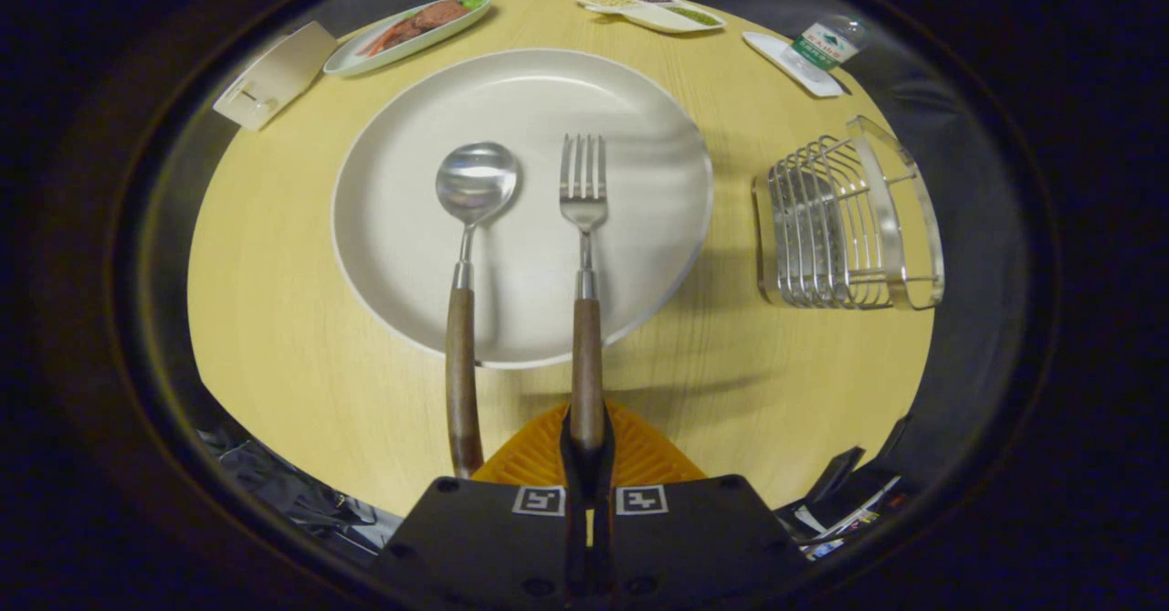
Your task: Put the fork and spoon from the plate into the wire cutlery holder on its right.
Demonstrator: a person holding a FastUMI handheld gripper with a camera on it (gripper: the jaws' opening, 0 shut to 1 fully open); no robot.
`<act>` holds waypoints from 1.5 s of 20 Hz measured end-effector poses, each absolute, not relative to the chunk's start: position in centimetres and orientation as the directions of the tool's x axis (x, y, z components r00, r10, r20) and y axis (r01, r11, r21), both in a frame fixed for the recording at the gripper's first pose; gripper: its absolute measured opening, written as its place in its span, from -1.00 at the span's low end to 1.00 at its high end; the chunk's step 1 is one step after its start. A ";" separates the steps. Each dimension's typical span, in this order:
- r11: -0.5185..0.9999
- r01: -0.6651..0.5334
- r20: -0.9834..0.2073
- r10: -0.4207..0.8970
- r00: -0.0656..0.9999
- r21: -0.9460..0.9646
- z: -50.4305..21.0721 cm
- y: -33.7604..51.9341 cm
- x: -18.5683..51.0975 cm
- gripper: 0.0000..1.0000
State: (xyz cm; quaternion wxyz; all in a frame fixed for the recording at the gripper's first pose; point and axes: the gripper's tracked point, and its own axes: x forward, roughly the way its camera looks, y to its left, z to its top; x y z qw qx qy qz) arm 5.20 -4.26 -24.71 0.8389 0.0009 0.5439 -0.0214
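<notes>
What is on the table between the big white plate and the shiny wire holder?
Nothing: in the gripper view, only bare yellow wooden table lies between the round white plate and the silver wire cutlery holder. The tool is shut on the wooden-handled fork.

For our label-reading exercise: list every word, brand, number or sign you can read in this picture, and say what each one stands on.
No text can be read here.
Clear plastic bottle with a green-and-white label: print too small and blurred.
Two square black-and-white markers on the tool: coded patterns, not words.
The tool is closed on the wooden handle of the steel fork.
</notes>
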 end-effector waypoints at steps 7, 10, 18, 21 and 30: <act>0.992 0.126 -0.925 -0.056 0.375 -0.009 -21.5 -4.6 3.0 -0.88; 0.985 0.175 -0.926 -0.069 0.371 -0.003 -19.3 -5.0 2.3 -0.88; 0.945 0.321 -0.941 -0.045 0.335 0.069 -12.6 -7.1 -0.1 -0.88; 0.904 0.406 -0.963 0.023 0.267 0.134 -11.2 -8.4 -1.4 -0.88; 0.789 0.550 -0.959 0.266 0.098 0.275 -11.4 -12.2 0.6 -0.88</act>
